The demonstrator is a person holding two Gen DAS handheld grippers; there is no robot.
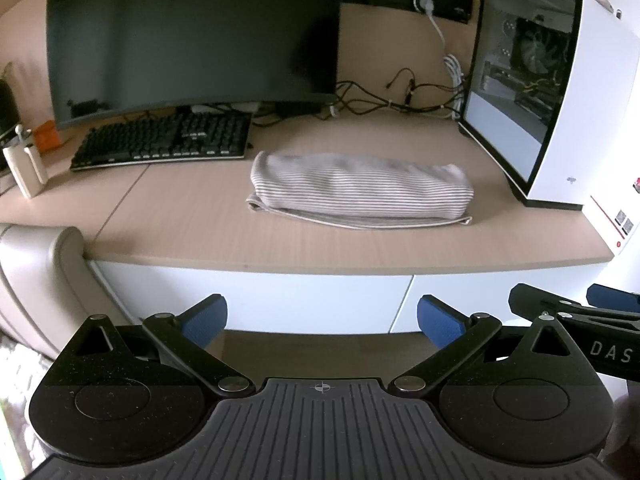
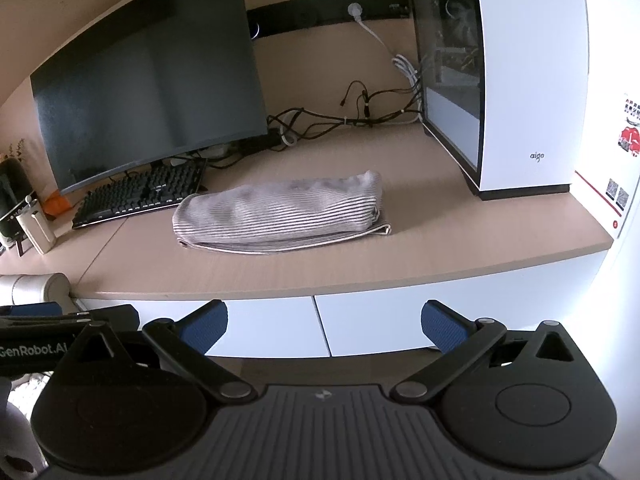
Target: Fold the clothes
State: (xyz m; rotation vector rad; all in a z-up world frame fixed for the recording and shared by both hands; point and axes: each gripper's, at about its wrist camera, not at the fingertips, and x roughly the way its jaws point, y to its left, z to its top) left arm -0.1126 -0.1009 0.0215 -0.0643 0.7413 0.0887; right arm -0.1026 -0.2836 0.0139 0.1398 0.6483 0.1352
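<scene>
A grey-and-white striped garment [image 1: 360, 192] lies folded into a long narrow bundle on the wooden desk [image 1: 200, 232]; it also shows in the right wrist view [image 2: 280, 212]. My left gripper [image 1: 322, 320] is open and empty, held in front of the desk's front edge, well short of the garment. My right gripper [image 2: 324, 324] is open and empty too, beside the left one and equally far back. The right gripper's body [image 1: 580, 320] shows at the right of the left wrist view; the left gripper's body [image 2: 60, 332] shows at the left of the right wrist view.
A dark curved monitor [image 1: 192, 40] and a black keyboard [image 1: 164, 140] stand left of the garment. A white PC case [image 1: 552, 92] stands at the right, with cables [image 1: 400, 96] behind. A small white device [image 1: 26, 168] sits far left. White drawer fronts [image 1: 320, 300] lie below the desk.
</scene>
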